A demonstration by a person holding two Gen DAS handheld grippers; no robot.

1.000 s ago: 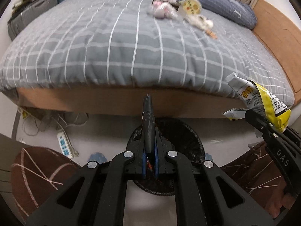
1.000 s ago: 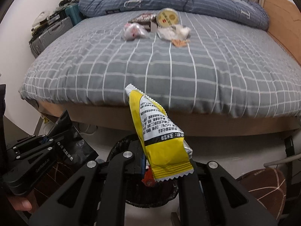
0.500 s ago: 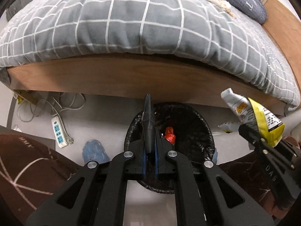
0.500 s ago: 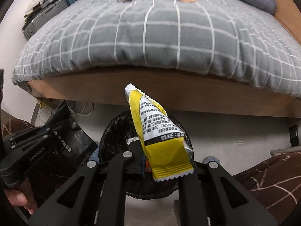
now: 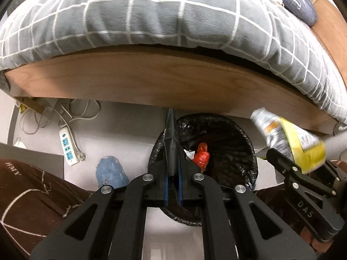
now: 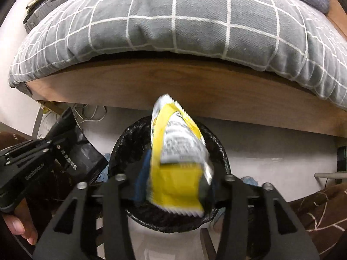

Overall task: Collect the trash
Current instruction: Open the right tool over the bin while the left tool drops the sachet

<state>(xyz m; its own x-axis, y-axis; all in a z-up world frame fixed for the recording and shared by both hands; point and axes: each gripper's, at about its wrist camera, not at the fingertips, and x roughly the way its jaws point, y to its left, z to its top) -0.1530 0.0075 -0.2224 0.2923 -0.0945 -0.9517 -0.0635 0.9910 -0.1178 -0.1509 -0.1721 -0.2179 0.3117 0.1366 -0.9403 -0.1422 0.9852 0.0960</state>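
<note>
Yellow, white and silver snack wrapper [image 6: 177, 162] between the black right gripper's [image 6: 173, 186] blue pads, black-lined trash bin [image 5: 234, 134] below, red wrapper [image 5: 201, 157] inside, grey white-checked duvet [image 5: 151, 10] ahead, brown wooden bed frame [image 5: 151, 78], white-and-blue power strip [image 5: 68, 147]

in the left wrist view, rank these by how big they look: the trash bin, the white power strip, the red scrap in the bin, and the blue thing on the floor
Largest to smallest, as they appear:
1. trash bin
2. blue thing
3. white power strip, close to the blue thing in apparent size, so that order is unsure
4. red scrap
</note>
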